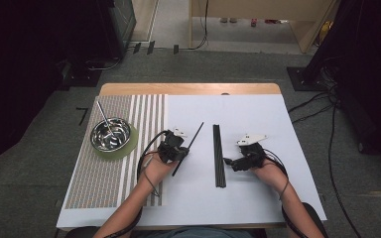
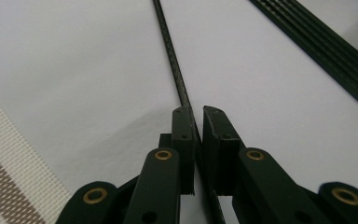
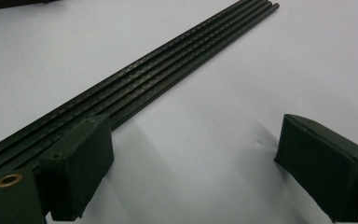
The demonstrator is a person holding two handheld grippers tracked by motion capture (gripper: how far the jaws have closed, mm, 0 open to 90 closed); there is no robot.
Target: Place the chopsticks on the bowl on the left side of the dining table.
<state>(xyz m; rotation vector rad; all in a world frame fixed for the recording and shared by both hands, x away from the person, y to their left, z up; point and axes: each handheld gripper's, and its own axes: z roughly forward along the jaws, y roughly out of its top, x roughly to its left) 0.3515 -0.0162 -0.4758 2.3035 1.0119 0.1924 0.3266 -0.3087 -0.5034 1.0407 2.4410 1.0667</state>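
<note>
**One thin rod in my left grip, the rest waiting in a bundle**

My left gripper (image 2: 198, 122) has its jaws pinched narrow on a single black rod (image 2: 173, 70), which runs straight out ahead between the pads over the white table cover (image 2: 74, 70). In the high view that rod (image 1: 188, 148) lies at a slant just left of the table's middle, with my left gripper (image 1: 174, 148) on its lower half. The other rods (image 1: 219, 154) sit side by side as a tidy bundle, near my right gripper (image 1: 234, 162), whose jaws stand wide apart with nothing between them, one jaw just beside the bundle (image 3: 168, 70).

I judge the rod light and stiff, but very thin and smooth-sided, so it will likely roll or pivot in the pads if I hold it loosely. Taken low down as it is now, the long free end will act as a lever and may droop or swing; a grip nearer the middle would balance it better. The fine ribbing along its surface should give the pads some bite. Off to the left, a metal bowl (image 1: 111, 134) with a stick in it rests on a green mat.
</note>
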